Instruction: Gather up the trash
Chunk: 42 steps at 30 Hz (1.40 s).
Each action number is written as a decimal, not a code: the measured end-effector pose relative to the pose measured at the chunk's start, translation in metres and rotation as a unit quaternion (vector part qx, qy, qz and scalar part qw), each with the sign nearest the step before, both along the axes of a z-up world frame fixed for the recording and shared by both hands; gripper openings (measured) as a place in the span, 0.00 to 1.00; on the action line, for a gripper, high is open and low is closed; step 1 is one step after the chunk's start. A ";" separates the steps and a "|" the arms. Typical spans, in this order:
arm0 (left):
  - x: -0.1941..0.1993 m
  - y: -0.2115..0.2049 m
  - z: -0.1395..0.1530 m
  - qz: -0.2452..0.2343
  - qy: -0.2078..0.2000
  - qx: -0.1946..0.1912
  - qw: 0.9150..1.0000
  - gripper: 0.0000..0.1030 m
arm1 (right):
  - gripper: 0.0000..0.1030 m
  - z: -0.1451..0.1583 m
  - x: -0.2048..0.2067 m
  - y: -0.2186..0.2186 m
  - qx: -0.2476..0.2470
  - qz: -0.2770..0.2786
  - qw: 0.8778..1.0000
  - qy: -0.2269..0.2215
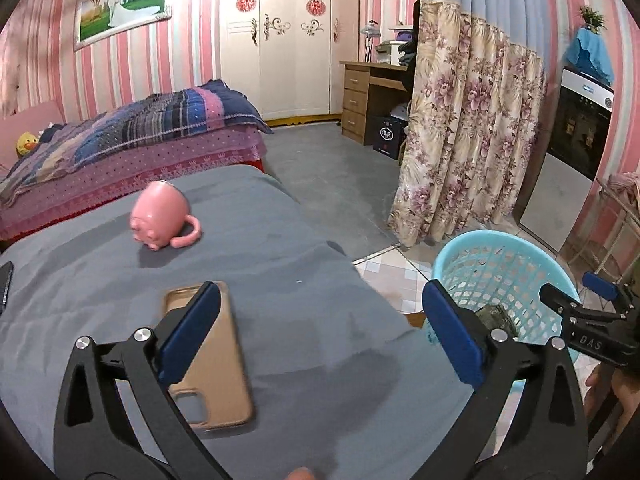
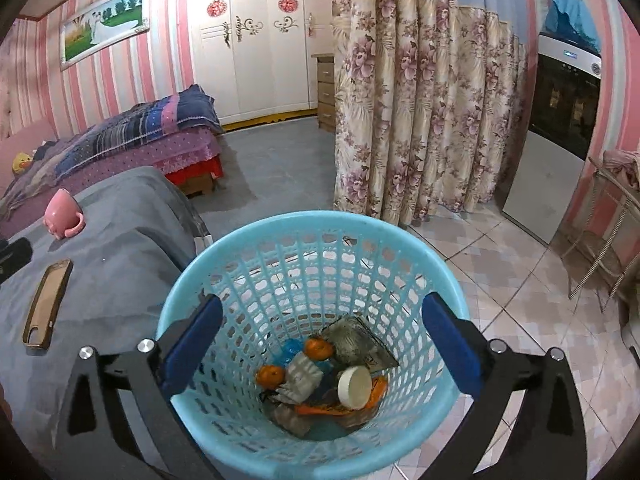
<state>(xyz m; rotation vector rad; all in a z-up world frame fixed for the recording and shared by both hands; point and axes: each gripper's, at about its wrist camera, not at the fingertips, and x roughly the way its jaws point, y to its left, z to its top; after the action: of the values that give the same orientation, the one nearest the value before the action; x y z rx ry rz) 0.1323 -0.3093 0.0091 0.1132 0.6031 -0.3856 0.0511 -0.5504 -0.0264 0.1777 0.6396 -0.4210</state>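
The right wrist view showed the right gripper (image 2: 322, 344) spread wide and empty over the pale-blue plastic mesh basket (image 2: 256, 240) holding dropped trash (image 2: 320, 376), the left gripper (image 1: 320, 332) likewise empty, so drop-off seemed finished, leaving any remaining litter to find.

Walls: pink and white stripes (image 1: 120, 76), with a framed landscape picture (image 1: 122, 10).
Floor: grey (image 1: 320, 160), then pale checked tiles (image 2: 512, 280).
Furniture: white wardrobe (image 1: 296, 40), wooden desk with drawers (image 1: 360, 92), bed with patterned covers (image 1: 132, 136).
Curtain: floral, hanging to the floor (image 1: 468, 128).
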 end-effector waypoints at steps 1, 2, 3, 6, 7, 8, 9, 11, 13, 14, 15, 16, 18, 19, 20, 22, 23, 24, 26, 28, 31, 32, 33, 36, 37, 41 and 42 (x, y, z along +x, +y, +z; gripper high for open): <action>-0.004 0.008 0.002 0.001 -0.003 0.000 1.000 0.95 | 0.95 0.002 -0.001 0.006 -0.003 -0.002 1.000 -0.001; -0.007 0.016 0.004 0.003 -0.007 0.000 1.000 0.95 | 0.95 0.006 -0.004 0.014 -0.008 -0.005 1.000 -0.003; -0.011 0.023 0.005 0.006 -0.010 -0.001 1.000 0.95 | 0.96 0.009 -0.006 0.021 -0.010 -0.006 1.000 -0.006; -0.020 0.052 0.009 0.012 -0.013 -0.013 1.000 0.95 | 0.96 0.020 -0.014 0.048 -0.009 0.004 1.000 -0.021; -0.023 0.062 0.010 0.014 -0.012 -0.018 1.000 0.95 | 0.96 0.025 -0.016 0.066 -0.016 0.013 0.999 -0.027; -0.027 0.079 0.011 0.016 -0.013 -0.025 0.999 0.95 | 0.96 0.027 -0.018 0.074 -0.020 0.016 0.999 -0.028; -0.030 0.089 0.012 0.020 -0.013 -0.031 0.999 0.95 | 0.96 0.029 -0.019 0.086 -0.024 0.021 0.999 -0.028; -0.037 0.120 0.014 0.039 -0.007 -0.042 0.998 0.95 | 0.96 0.036 -0.021 0.115 -0.022 0.039 0.998 -0.035; -0.042 0.141 0.014 0.051 0.000 -0.043 0.998 0.95 | 0.96 0.041 -0.024 0.137 -0.015 0.049 0.998 -0.044; -0.048 0.157 0.014 0.060 0.001 -0.040 0.997 0.95 | 0.96 0.042 -0.026 0.151 -0.010 0.052 0.997 -0.049; -0.052 0.166 0.013 0.067 -0.001 -0.034 0.997 0.95 | 0.96 0.042 -0.027 0.163 -0.005 0.055 0.997 -0.052; -0.056 0.176 0.013 0.076 -0.004 -0.027 0.997 0.95 | 0.96 0.041 -0.029 0.181 0.002 0.065 0.996 -0.054; -0.066 0.199 0.012 0.099 -0.009 -0.015 0.995 0.95 | 0.96 0.040 -0.030 0.201 0.000 0.069 0.996 -0.049; -0.070 0.209 0.012 0.105 -0.010 -0.013 0.994 0.95 | 0.96 0.040 -0.030 0.212 -0.001 0.072 0.996 -0.046; -0.075 0.223 0.012 0.115 -0.012 -0.010 0.993 0.95 | 0.96 0.040 -0.032 0.226 -0.003 0.079 0.996 -0.043; -0.084 0.242 0.011 0.127 -0.014 -0.009 0.992 0.95 | 0.96 0.041 -0.035 0.244 -0.007 0.086 0.995 -0.041; -0.088 0.251 0.010 0.130 -0.013 -0.011 0.991 0.95 | 0.96 0.043 -0.037 0.255 -0.009 0.089 0.995 -0.040; -0.091 0.258 0.009 0.132 -0.012 -0.012 0.991 0.95 | 0.96 0.044 -0.039 0.264 -0.011 0.091 0.995 -0.040; -0.098 0.269 0.006 0.134 -0.009 -0.009 0.991 0.95 | 0.96 0.046 -0.045 0.282 -0.012 0.096 0.994 -0.042; -0.102 0.274 0.004 0.138 -0.006 -0.003 0.990 0.95 | 0.96 0.046 -0.051 0.300 -0.017 0.098 0.994 -0.046; -0.108 0.283 0.001 0.141 -0.005 0.001 0.990 0.95 | 0.96 0.042 -0.056 0.318 -0.025 0.101 0.994 -0.043; -0.112 0.285 0.000 0.143 -0.010 0.004 0.990 0.95 | 0.96 0.041 -0.058 0.324 -0.026 0.105 0.993 -0.043; -0.115 0.285 0.000 0.144 -0.012 0.008 0.989 0.95 | 0.96 0.039 -0.060 0.327 -0.026 0.107 0.993 -0.043; -0.122 0.290 -0.003 0.147 -0.016 0.017 0.989 0.95 | 0.96 0.035 -0.067 0.338 -0.029 0.116 0.992 -0.047; -0.124 0.292 -0.004 0.149 -0.016 0.017 0.989 0.95 | 0.96 0.034 -0.069 0.342 -0.032 0.121 0.991 -0.049; -0.130 0.303 -0.006 0.164 -0.020 0.013 0.986 0.95 | 0.96 0.034 -0.074 0.348 -0.044 0.137 0.988 -0.058; -0.131 0.305 -0.006 0.166 -0.019 0.010 0.986 0.95 | 0.96 0.034 -0.074 0.349 -0.045 0.138 0.988 -0.058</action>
<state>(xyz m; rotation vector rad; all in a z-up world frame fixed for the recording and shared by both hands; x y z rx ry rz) 0.0011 -0.0045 0.0027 0.0374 0.5763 -0.0541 -0.0225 -0.2010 0.0072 0.0269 0.5200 -0.1700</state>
